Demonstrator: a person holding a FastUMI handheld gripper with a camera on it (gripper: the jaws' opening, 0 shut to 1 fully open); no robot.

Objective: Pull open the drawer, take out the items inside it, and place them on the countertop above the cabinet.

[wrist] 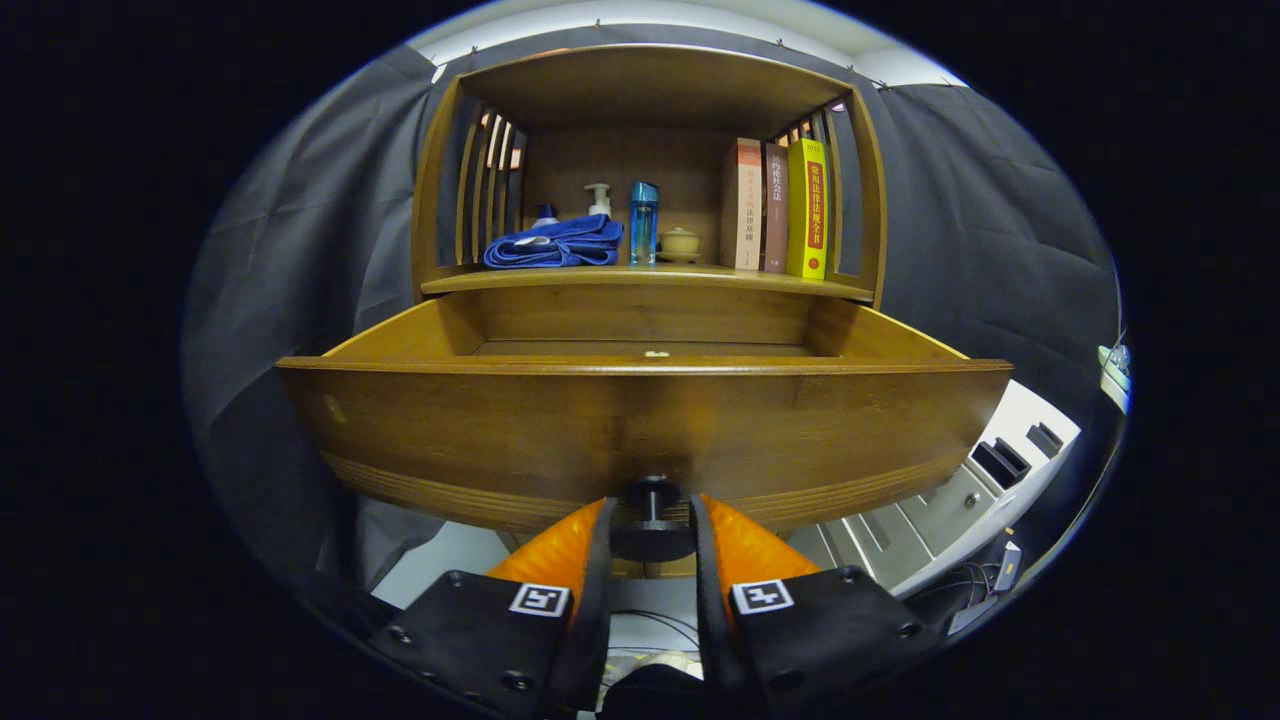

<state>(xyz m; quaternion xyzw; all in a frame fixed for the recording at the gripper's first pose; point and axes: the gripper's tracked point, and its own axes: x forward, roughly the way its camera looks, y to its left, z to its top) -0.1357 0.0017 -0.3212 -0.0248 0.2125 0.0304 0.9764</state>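
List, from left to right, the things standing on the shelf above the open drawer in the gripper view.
Blue folded cloth → blue bottle → small lidded cup → pale book → dark red book → yellow book. The white pump bottle, behind the cloth, is left out. The fingers flank the drawer knob.

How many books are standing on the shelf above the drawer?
3, upright side by side at the shelf's right end: a pale book, a dark red book, then a yellow book outermost. None seem hidden.
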